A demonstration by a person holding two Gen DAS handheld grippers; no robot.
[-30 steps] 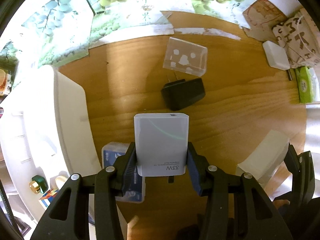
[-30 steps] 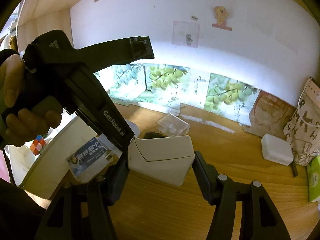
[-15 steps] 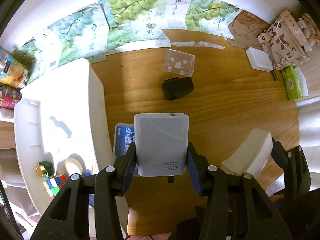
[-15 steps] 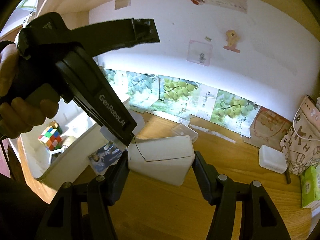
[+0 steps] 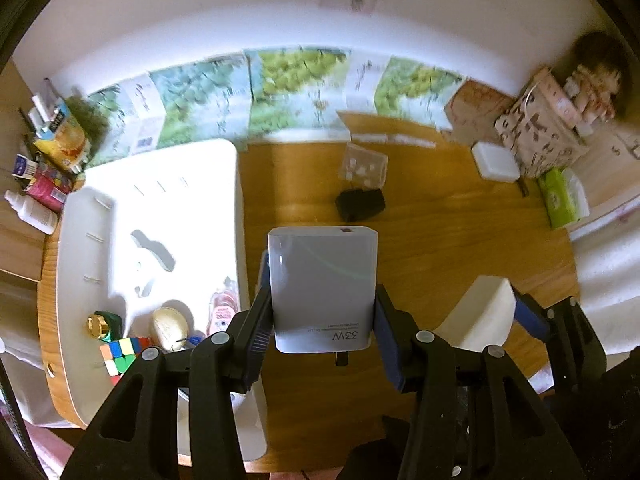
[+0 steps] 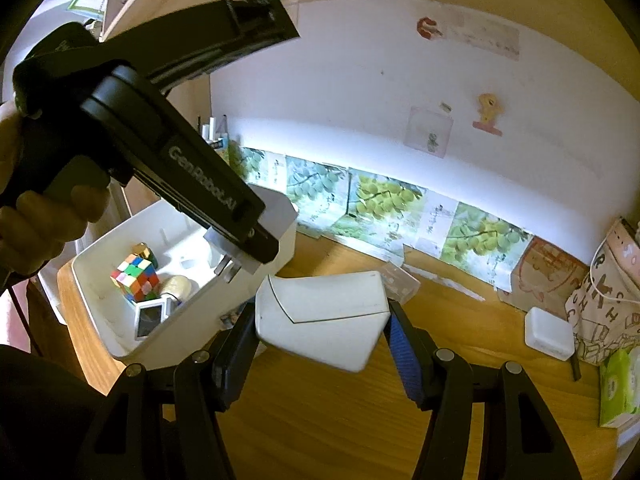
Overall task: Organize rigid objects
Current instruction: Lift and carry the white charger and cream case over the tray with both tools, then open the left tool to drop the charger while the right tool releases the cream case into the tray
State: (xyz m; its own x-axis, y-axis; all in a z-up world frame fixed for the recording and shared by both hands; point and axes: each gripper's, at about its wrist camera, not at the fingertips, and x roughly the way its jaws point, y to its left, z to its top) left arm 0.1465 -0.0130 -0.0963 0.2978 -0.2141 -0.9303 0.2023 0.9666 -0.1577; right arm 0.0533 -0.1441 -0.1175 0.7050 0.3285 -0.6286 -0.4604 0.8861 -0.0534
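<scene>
Left wrist view: the left gripper (image 5: 323, 322) is clamped on a white charger (image 5: 322, 286), its pads pressing both sides; the label "33W" shows at the near end, prongs just visible under it.
Charger position: held above the wooden table (image 5: 440, 240), just right of the white bin (image 5: 236, 208).
White bin: sits at the left of the table; inside it at the near end lie a colour cube (image 5: 119, 354), a pale round object (image 5: 168, 326) and a green item with a gold cap (image 5: 102, 324).
Table, far side: a black adapter (image 5: 360, 203) lies near a clear plastic case (image 5: 363, 163); a white box (image 5: 495, 161) sits further right, beside a patterned bag (image 5: 544, 136).
Right wrist view: the right gripper (image 6: 322, 334) grasps a white angular case (image 6: 322, 320) between its pads, above the table.
Person: a hand (image 6: 36, 216) grips the left tool's handle at the left of the right wrist view.
Right case, seen from the left wrist: at the near right, held clear of the table.
</scene>
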